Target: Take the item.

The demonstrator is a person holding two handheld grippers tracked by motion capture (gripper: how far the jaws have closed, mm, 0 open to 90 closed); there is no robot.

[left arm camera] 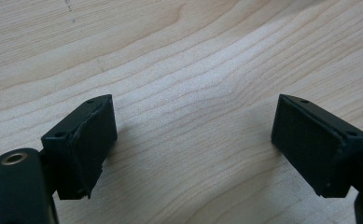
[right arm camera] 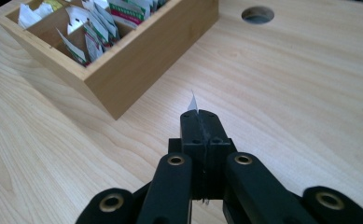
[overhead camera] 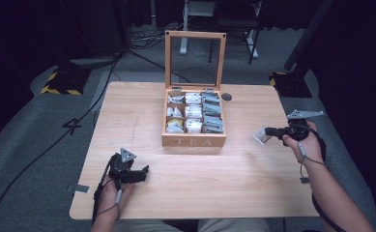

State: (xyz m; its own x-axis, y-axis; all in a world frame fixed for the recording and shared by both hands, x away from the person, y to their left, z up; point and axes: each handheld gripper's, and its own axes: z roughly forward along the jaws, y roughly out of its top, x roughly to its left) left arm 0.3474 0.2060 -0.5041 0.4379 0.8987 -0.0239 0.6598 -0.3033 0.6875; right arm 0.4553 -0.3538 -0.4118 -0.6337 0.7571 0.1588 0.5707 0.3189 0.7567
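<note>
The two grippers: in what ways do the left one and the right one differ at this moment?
The left gripper has its jaws wide apart with nothing between them; the right gripper is closed on a small white tea bag packet.
The left gripper sits low over bare table near the front edge; the right gripper is to the right of the tea box.
Both are black and each is held in one hand.

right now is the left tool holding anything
No: in the left gripper view the left tool has its jaws spread wide, with bare wooden table between them.
</note>
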